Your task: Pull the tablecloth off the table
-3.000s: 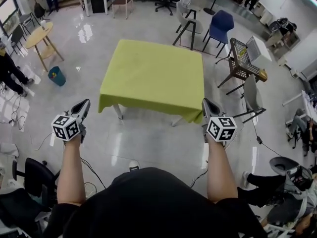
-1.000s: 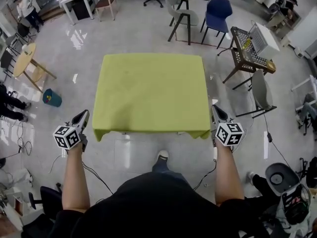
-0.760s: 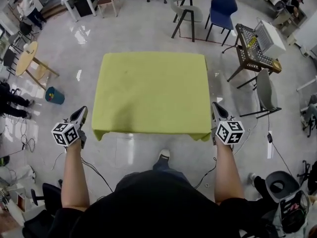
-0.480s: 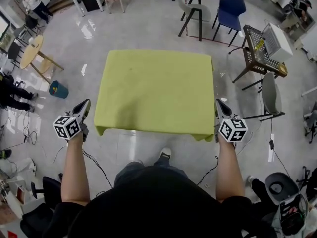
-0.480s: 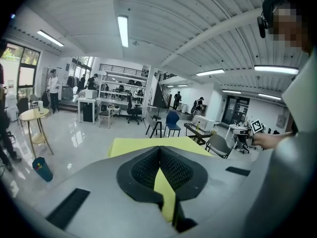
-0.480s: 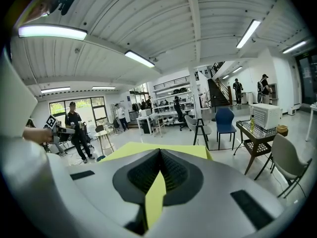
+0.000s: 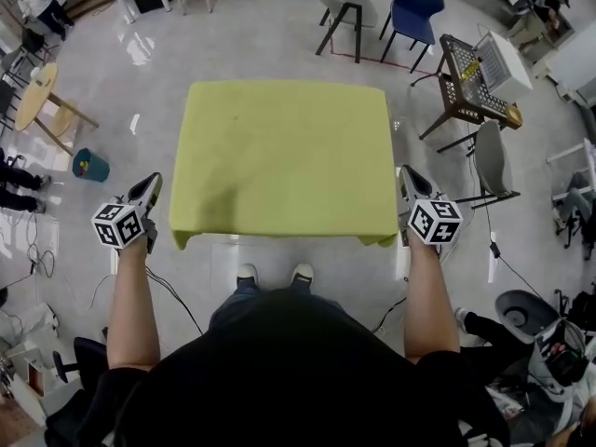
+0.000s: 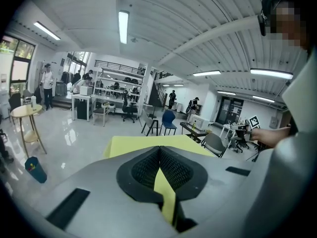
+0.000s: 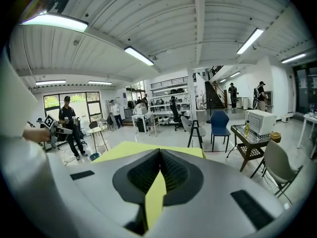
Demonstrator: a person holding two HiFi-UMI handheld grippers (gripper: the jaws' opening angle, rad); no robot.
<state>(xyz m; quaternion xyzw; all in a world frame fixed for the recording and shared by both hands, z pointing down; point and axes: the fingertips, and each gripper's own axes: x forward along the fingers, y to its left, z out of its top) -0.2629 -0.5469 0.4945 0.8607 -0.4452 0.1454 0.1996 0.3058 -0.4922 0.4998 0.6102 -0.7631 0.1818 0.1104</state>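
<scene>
- Our left gripper (image 7: 150,186) and right gripper (image 7: 407,179), shut and empty, flank the table's 2 near corners; the tablecloth (image 7: 284,161) covers its top
- unopened jaws would miss the hem; we risk uneven pulls snagging it

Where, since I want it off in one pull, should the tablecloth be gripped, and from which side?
Likely the tablecloth at its near corners, from the person's side: they droop free below the edge, and the left gripper and right gripper, both shut, flank them.
</scene>
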